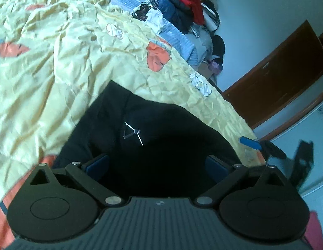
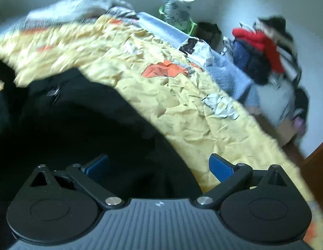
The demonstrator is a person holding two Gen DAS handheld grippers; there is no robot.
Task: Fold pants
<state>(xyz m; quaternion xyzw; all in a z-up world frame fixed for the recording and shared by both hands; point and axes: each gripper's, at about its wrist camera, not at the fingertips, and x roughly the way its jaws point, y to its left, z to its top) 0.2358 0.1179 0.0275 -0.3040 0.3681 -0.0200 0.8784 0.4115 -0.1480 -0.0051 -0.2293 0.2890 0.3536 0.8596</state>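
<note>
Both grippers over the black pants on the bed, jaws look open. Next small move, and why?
Probably lower both and close on the fabric. The left gripper and right gripper are open with nothing pinched, and the black fabric pants lie spread on the crumpled yellow bedsheet under them. The right gripper sits near the pants' right edge, a plausible grasp point for the fold.

A bed point(image 1: 57, 66) fills most of both views, covered by a crumpled pale-yellow quilt point(image 2: 182, 112) printed with orange and white flower shapes. A pair of black pants point(image 1: 128, 129) lies directly on the quilt in the lower centre of the left wrist view and the lower left of the right wrist view. A light-blue ribbed blanket point(image 1: 178, 39) runs along the bed's far edge, upper centre.
</note>
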